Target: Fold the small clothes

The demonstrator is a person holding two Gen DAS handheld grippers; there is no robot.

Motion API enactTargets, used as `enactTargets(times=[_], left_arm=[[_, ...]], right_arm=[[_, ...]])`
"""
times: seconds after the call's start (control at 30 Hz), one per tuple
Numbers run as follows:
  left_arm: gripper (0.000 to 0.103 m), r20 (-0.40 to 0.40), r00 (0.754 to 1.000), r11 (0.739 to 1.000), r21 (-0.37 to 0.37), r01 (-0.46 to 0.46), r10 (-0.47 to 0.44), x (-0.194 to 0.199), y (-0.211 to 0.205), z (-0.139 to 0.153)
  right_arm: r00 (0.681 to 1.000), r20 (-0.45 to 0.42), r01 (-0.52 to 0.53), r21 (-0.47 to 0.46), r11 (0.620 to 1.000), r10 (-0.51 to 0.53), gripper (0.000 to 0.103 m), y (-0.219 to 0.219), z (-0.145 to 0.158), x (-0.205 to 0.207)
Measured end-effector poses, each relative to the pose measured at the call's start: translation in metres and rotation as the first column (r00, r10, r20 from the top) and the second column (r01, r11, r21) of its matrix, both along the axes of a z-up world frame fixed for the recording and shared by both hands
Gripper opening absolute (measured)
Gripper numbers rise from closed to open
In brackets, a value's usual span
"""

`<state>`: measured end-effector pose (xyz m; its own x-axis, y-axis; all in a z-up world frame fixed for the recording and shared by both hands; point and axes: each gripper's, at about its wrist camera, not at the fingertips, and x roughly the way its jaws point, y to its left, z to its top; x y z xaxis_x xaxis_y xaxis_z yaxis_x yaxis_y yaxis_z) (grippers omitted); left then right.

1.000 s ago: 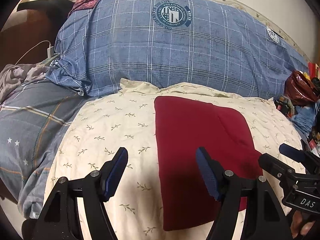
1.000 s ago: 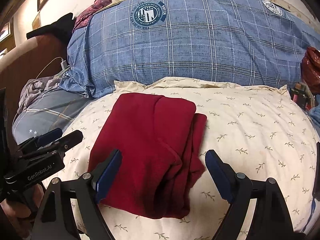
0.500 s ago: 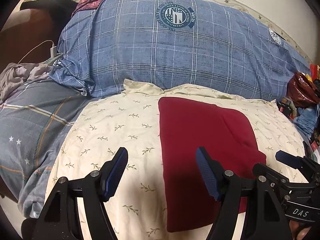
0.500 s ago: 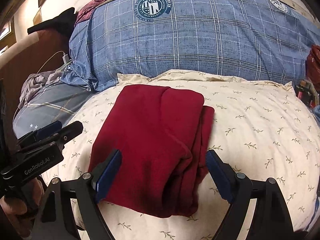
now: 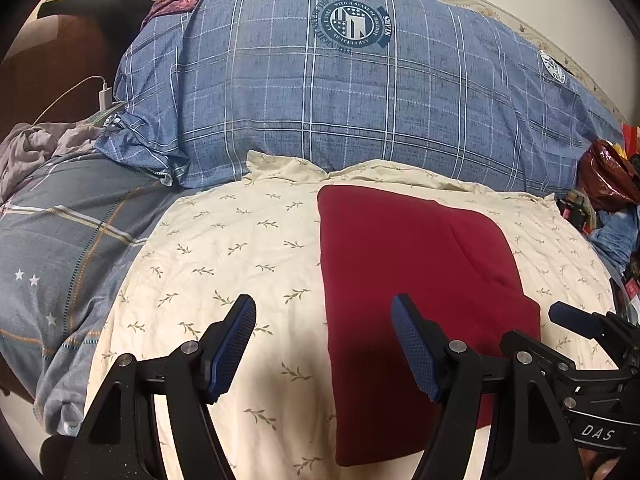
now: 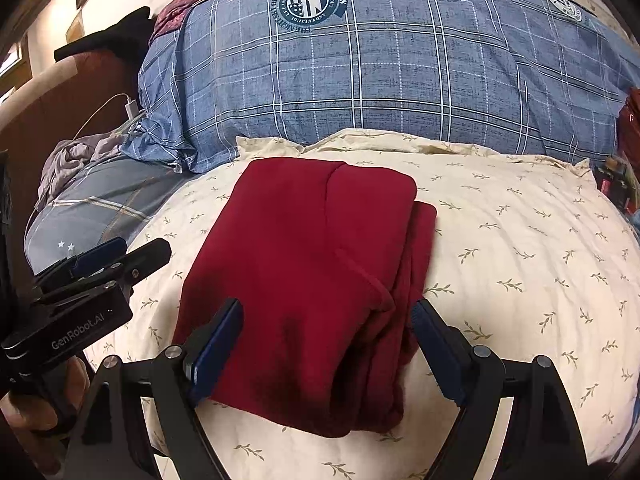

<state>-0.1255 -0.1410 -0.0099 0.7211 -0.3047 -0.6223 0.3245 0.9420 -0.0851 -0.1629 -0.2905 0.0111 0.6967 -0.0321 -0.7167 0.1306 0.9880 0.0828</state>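
Note:
A dark red garment (image 5: 412, 280) lies folded into a rough rectangle on a cream leaf-print pillow (image 5: 224, 248). In the right wrist view the garment (image 6: 304, 272) shows stacked layers along its right edge. My left gripper (image 5: 323, 340) is open and empty, above the pillow at the garment's left edge. My right gripper (image 6: 327, 344) is open and empty, its fingers straddling the garment's near end. Each gripper shows in the other's view: the right (image 5: 576, 320), the left (image 6: 104, 256).
A large blue plaid pillow (image 5: 352, 96) lies behind the cream one. A grey-blue striped quilt (image 5: 60, 248) and crumpled grey cloth (image 5: 28, 148) are at the left, with a white charger cable (image 5: 104, 92). A red bag (image 5: 608, 176) and clutter sit at the right.
Both grippers have drawn back a little from the garment and stayed open. The garment has not moved.

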Motion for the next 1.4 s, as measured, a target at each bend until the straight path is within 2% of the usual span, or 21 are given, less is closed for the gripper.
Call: enactTargets(times=[0.57,1.4], left_arm=[[0.070,-0.046,0.999,1.000,0.002,-0.005,0.005,0.013,-0.009,-0.010],[0.070,-0.052,0.999,1.000,0.008,-0.012,0.013,0.015,-0.015,-0.014]], right_arm=[[0.999,-0.036,-0.010,-0.003,1.000,0.010,0.087,0.003,-0.009,0.012],[0.998,-0.061,-0.021,-0.006,1.000,0.021,0.087,0.004,-0.013,0.018]])
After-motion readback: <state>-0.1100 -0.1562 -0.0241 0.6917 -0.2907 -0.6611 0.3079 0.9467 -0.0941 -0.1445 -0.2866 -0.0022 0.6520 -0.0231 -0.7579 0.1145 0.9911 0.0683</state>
